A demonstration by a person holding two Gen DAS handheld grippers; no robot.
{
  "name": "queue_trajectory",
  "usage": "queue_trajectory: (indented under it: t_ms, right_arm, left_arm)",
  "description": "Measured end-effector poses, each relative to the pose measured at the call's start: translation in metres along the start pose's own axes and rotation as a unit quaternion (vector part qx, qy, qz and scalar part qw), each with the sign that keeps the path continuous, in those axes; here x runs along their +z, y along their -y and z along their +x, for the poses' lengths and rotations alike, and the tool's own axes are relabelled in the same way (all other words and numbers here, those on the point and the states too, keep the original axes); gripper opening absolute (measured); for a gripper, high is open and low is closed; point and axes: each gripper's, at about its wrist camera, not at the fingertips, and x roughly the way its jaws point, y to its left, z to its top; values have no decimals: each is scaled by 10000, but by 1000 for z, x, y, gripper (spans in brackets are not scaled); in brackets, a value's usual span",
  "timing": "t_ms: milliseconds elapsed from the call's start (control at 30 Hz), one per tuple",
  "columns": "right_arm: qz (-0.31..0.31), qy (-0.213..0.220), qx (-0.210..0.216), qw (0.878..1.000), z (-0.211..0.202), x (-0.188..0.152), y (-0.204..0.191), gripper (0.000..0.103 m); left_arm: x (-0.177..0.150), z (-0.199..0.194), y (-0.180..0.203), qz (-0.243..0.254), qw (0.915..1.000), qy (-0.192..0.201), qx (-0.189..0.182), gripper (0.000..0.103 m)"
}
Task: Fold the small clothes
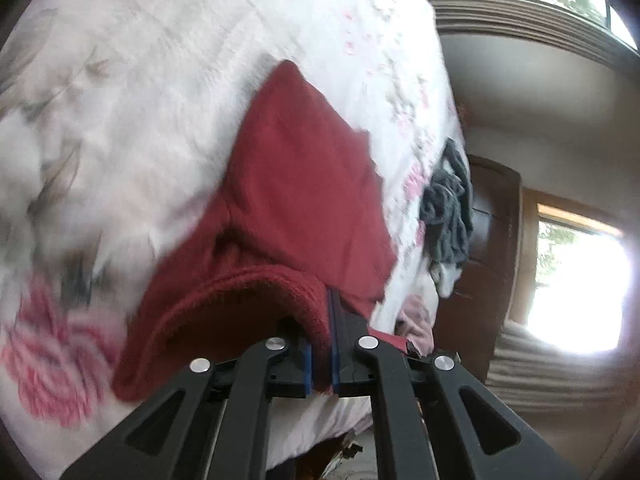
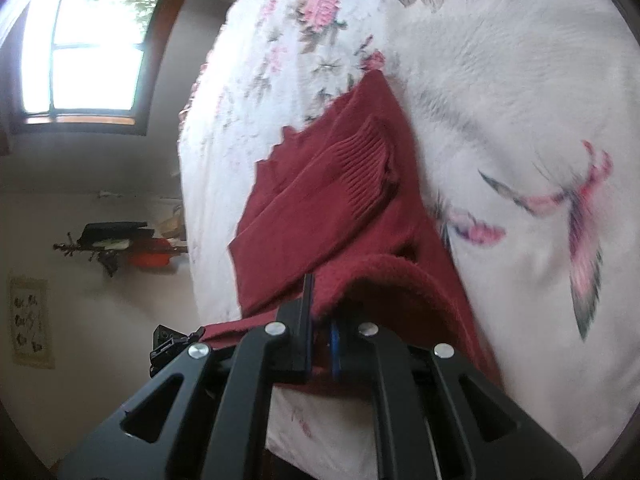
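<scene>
We see a dark red garment (image 1: 296, 184) lying on a bed covered by a white blanket (image 1: 160, 92) printed with pink flowers and grey leaves. Most of the garment rests flat on the blanket; its near edge is lifted off the bed and curls over in a fuzzy roll between the two hand-held grippers.

The left hand-held gripper (image 1: 322, 344) is closed on that near edge: its blue-padded jaws stand almost together with a fold of red fabric pinched between them, and the rolled hem arches away to the left of the jaws. The view is blurred, so finer detail of the cloth is hard to make out.

The right hand-held gripper (image 2: 320, 332) is likewise clamped on the garment (image 2: 340, 200), the fabric caught between its narrow jaws, with the rolled hem arching to the right. In this view a ribbed patch, perhaps a cuff or hem, lies on top of the flat part of the garment, and a jagged edge shows at its far left side.

Near the far edge of the bed, well apart from the red garment, lies a crumpled grey cloth (image 1: 448, 208). Beyond the bed we see a bright window (image 2: 92, 48) and a pale wall.
</scene>
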Motion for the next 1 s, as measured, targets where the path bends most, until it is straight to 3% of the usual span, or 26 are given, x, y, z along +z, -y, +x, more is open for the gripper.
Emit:
queue_trajectory:
  t_ms: [100, 167, 233, 333, 400, 533, 700, 1000]
  right_arm:
    - [38, -78, -113, 9999, 21, 17, 6, 8]
    - [76, -99, -173, 9998, 30, 26, 11, 13]
    - [115, -133, -190, 9997, 34, 34, 14, 16]
    - [11, 40, -46, 10000, 21, 39, 13, 33]
    - [-74, 113, 8, 9999, 10, 41, 14, 36]
    - [-529, 211, -476, 9972, 1, 40, 14, 36]
    - [-1243, 99, -1106, 9860, 20, 23, 13, 36]
    - [-1598, 16, -1447, 9765, 44, 17, 13, 39]
  left_arm:
    - [25, 20, -12, -195, 9997, 43, 119, 8]
    - [35, 28, -19, -275, 9995, 57, 105, 19]
    - [41, 31, -22, -278, 9994, 174, 116, 24]
    - [40, 21, -12, 120, 9988, 410, -236, 48]
    - [37, 12, -4, 499, 9971, 521, -228, 49]
    - [30, 6, 9, 1313, 9889, 562, 418, 49]
    - [26, 19, 7, 2025, 9692, 435, 1329, 49]
    - [27, 48, 7, 2594, 9442, 185, 2023, 54]
